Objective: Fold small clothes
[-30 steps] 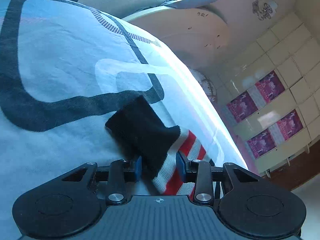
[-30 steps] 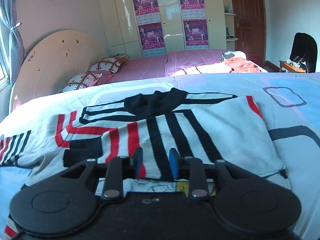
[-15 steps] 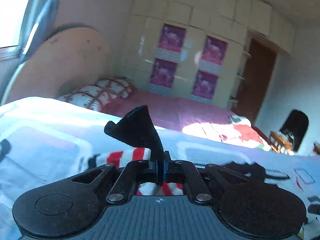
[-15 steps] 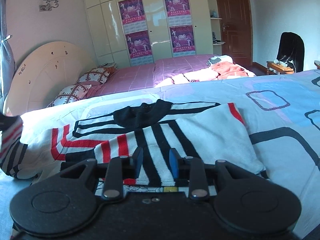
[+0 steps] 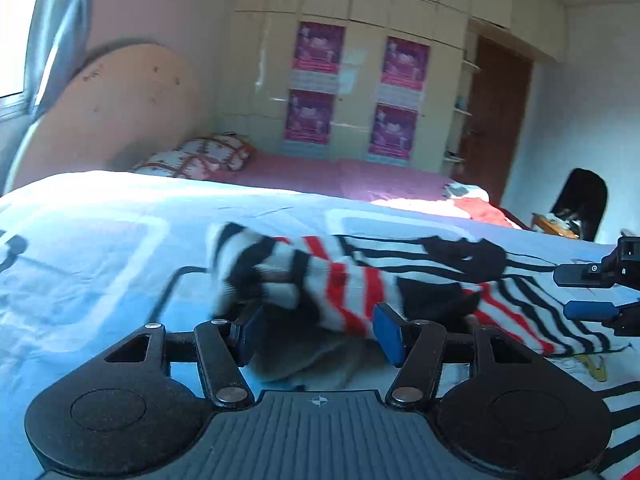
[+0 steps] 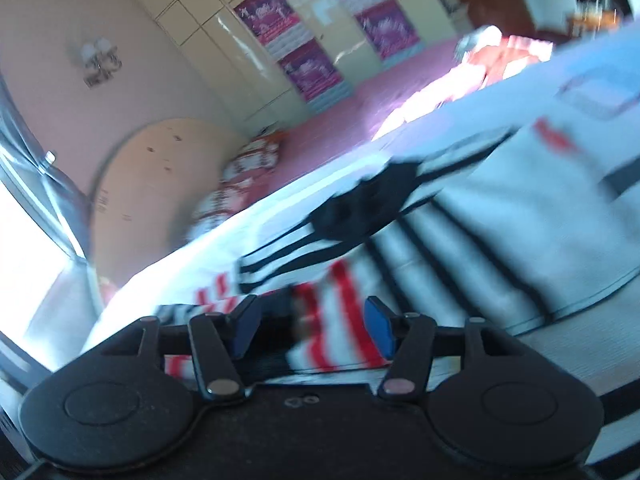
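A small striped sweater [image 5: 448, 280], white with black and red stripes and a black collar [image 5: 464, 254], lies on the pale blue bed cover [image 5: 100, 264]. Its left sleeve [image 5: 280, 276] lies bunched across the body. My left gripper [image 5: 316, 332] is open just in front of the sleeve, holding nothing. My right gripper [image 6: 312, 326] is open over the sweater's striped lower part [image 6: 344, 320]; that view is tilted and blurred. The right gripper's fingers [image 5: 592, 310] also show at the right edge of the left wrist view.
A second bed with a pink cover [image 5: 340, 178] and patterned pillows [image 5: 200, 156] stands behind. A rounded headboard [image 5: 112, 112] is at the left, a wardrobe with purple posters [image 5: 356, 92] at the back, a dark chair [image 5: 584, 204] at the right.
My left gripper, shut on the black sleeve cuff half a second ago, has opened and the sleeve now lies across the sweater. My right gripper has opened wider and tilted.
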A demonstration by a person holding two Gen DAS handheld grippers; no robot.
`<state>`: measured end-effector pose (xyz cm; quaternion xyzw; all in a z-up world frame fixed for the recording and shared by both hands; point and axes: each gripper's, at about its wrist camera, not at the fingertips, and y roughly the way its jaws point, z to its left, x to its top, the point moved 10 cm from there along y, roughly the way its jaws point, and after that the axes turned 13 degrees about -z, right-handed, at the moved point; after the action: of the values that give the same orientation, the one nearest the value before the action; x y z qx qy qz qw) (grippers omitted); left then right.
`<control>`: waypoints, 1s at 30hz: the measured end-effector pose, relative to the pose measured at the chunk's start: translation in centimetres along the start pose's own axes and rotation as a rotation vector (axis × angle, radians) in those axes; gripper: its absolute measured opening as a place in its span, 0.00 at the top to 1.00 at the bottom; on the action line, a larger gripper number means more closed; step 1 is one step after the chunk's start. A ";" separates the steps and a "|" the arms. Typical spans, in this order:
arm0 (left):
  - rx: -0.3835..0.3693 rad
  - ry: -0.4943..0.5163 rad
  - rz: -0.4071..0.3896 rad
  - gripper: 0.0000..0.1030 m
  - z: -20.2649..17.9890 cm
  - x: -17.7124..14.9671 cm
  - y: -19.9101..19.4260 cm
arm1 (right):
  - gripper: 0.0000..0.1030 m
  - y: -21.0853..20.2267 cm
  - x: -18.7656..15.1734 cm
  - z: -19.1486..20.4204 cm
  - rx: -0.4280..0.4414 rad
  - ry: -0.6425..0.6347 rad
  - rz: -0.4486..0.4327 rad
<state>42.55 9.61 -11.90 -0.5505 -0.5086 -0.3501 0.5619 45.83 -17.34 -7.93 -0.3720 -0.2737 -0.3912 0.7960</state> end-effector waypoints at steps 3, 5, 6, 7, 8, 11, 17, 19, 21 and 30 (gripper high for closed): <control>0.062 -0.017 0.039 0.43 3.3 -1.2 0.5 | 0.47 4.1 -2.5 2.0 0.038 0.064 0.068; 0.066 -0.026 0.072 0.43 3.8 -2.0 1.5 | 0.47 6.2 -3.5 2.9 0.048 0.103 0.096; 0.054 -0.029 0.092 0.43 3.7 -2.4 2.1 | 0.47 7.1 -4.0 3.0 0.043 0.137 0.115; 0.054 -0.028 0.099 0.43 3.6 -2.6 2.6 | 0.50 8.2 -4.5 3.0 0.030 0.170 0.139; 0.053 -0.025 0.104 0.43 3.4 -2.8 3.1 | 0.65 9.1 -5.0 2.9 0.007 0.180 0.160; 0.032 -0.031 0.109 0.43 2.4 -3.2 4.4 | 0.93 9.8 -5.0 3.4 -0.034 0.116 0.160; 0.026 0.013 0.156 0.43 1.1 -4.8 6.0 | 0.93 3.7 2.9 5.2 -0.041 -0.185 -0.117; 0.023 0.018 0.155 0.43 0.9 -5.0 5.9 | 0.93 1.2 5.6 3.1 -0.111 -0.246 -0.196; 0.001 0.012 0.148 0.43 0.4 -4.8 5.7 | 0.93 -0.5 6.8 0.1 -0.207 -0.296 -0.226; 0.007 0.028 0.138 0.43 0.1 -4.6 5.8 | 0.93 -1.4 5.6 -4.9 -0.217 -0.192 -0.182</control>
<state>46.98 9.84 -17.83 -0.5774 -0.4628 -0.3163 0.5937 48.39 -24.25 -6.18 -0.4652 -0.3372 -0.4516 0.6826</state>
